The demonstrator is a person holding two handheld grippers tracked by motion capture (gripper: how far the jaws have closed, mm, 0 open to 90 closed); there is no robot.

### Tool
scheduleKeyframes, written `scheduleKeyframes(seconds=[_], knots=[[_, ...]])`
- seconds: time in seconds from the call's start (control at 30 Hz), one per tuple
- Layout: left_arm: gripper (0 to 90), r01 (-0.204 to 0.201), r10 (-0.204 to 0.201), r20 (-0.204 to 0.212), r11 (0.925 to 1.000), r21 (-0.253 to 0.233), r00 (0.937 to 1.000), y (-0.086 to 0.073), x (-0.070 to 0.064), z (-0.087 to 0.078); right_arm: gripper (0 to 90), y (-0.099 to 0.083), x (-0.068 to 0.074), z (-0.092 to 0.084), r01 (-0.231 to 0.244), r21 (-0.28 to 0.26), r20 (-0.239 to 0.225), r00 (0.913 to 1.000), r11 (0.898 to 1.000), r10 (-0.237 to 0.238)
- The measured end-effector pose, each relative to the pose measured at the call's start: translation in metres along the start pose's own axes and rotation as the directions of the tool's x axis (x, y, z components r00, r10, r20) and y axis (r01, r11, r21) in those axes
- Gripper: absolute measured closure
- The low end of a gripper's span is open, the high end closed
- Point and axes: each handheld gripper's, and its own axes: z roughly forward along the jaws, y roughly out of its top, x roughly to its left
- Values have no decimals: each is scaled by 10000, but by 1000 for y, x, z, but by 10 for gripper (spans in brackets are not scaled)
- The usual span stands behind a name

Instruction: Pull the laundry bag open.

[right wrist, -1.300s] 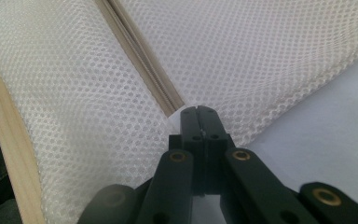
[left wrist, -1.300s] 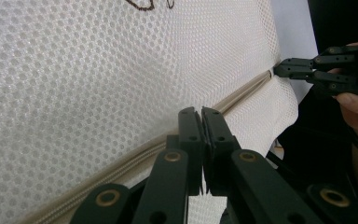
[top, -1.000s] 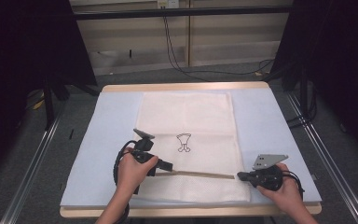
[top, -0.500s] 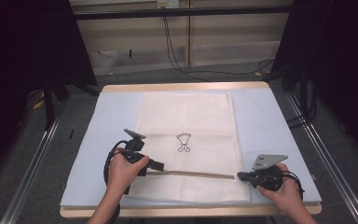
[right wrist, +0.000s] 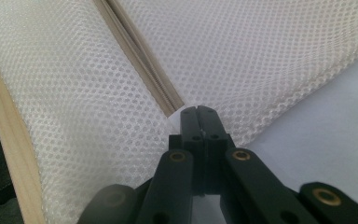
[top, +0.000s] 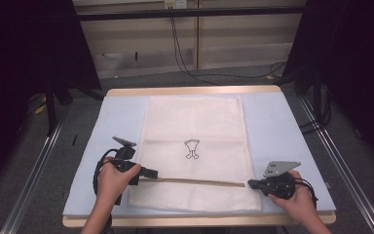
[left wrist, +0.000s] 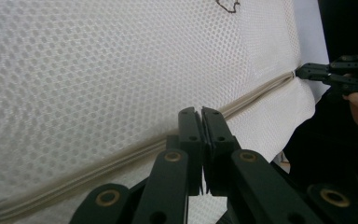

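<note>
Dragged zipper (top: 195, 182) leftward with pinching left tool (top: 152, 172); right tool (top: 249, 184) clamped bag (top: 195, 126) edge; nearly unzipped.

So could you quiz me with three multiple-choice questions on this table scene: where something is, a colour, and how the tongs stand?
1. Where does the zip run on the mesh bag?
A. across its near part
B. along its far edge
C. down its middle, near to far

2. What colour is the small drawing on the bag?
A. red
B. black
C. green

3. How do the left tongs stand?
A. wide open
B. shut
C. half open

Answers: 1 A, the high view shows the zip crossing between the two hands near the front edge. 2 B, its outline is dark on the white mesh. 3 B, the left gripper view shows both jaws pressed together.
</note>
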Motion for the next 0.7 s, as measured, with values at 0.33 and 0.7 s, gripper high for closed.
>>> scheduleKeyframes(seconds=[0.33,0.7], knots=[[880,103,-116,-304,9991,-405,9995,-7,14,-16,900,0,0,0,60,-32,-3,10000,10000,-60],[880,226,-230,-55,9979,-614,9997,-11,23,-21,900,0,0,0,56,-30,-6,10000,10000,-56]])
